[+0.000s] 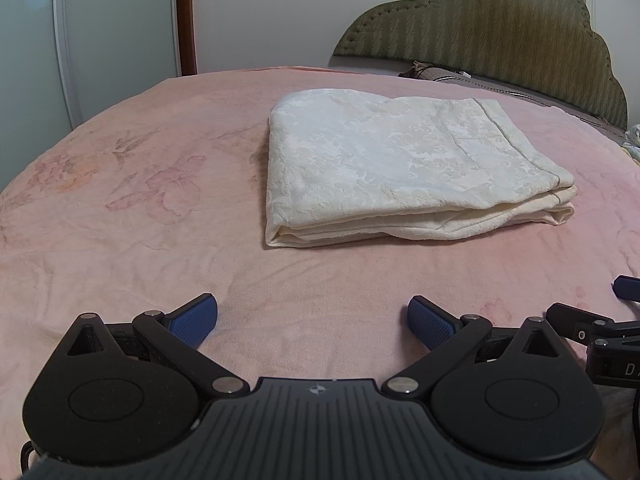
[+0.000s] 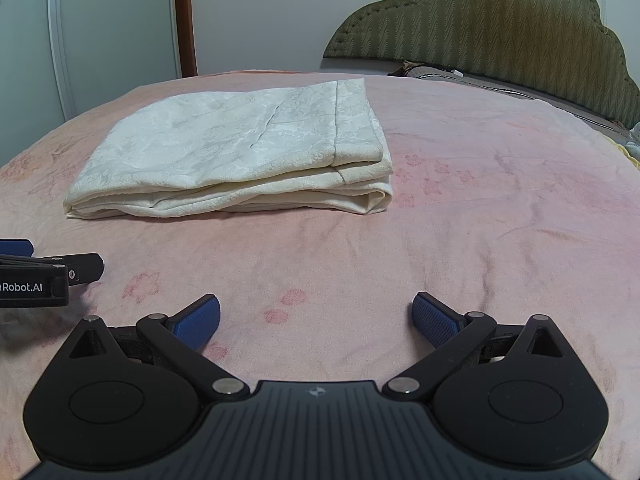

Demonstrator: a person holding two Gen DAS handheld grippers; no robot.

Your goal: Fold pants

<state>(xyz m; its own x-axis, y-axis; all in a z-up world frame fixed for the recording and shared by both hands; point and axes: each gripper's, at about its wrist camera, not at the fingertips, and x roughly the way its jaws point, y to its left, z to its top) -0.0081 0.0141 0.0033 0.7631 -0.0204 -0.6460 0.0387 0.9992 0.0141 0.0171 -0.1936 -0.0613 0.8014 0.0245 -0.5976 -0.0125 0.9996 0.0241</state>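
Note:
Cream patterned pants lie folded into a flat rectangular stack on the pink bedspread. They also show in the right wrist view, to the left of centre. My left gripper is open and empty, low over the bed, a short way in front of the stack. My right gripper is open and empty, beside the left one and equally short of the pants. The right gripper's edge shows at the left view's right side; the left gripper shows at the right view's left side.
A green quilted headboard stands at the back right with dark pillows below it. A white wardrobe door and a brown door frame stand at the back left. The bed's far edge curves off behind the pants.

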